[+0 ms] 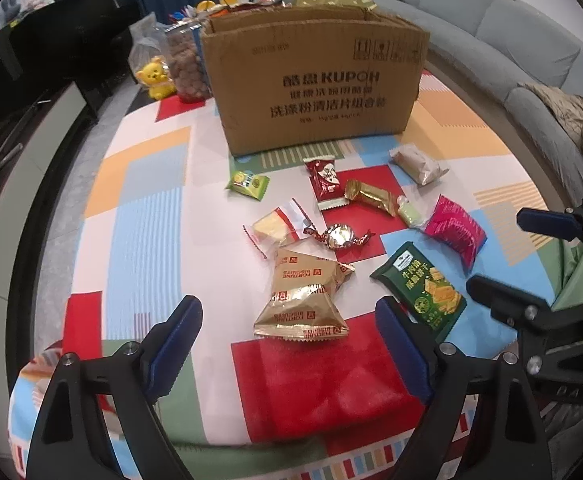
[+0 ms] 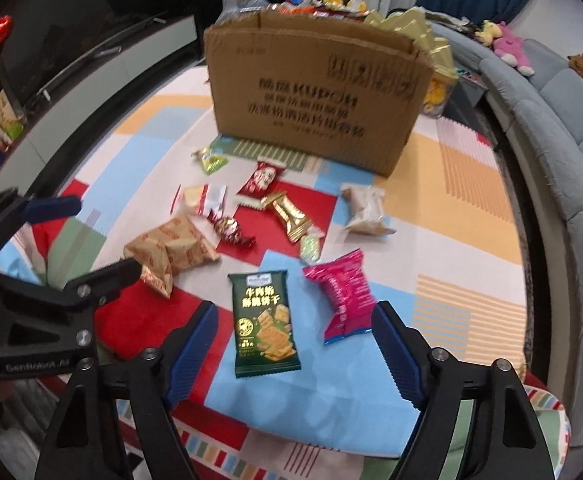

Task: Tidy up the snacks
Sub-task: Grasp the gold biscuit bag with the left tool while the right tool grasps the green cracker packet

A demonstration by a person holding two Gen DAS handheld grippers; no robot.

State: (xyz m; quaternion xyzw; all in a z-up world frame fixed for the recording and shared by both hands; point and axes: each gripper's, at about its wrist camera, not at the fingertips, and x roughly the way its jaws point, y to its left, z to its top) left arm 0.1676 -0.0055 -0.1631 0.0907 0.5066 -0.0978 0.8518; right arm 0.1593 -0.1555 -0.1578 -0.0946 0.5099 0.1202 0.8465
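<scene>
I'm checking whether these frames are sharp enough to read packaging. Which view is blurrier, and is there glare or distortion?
Left wrist view: fairly sharp, the cardboard box print reads clearly; glare on the gold snack bags. Right wrist view: softer, the box lettering is smeared, though the green cracker packet stays legible. Both: strong fisheye bending at the edges, dark round border.

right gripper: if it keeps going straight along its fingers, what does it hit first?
Most likely the dark green cracker packet, lying flat between the open right gripper fingers. The pink packet sits just right of that line. Depth is unclear; it might land on the tablecloth instead.
</scene>
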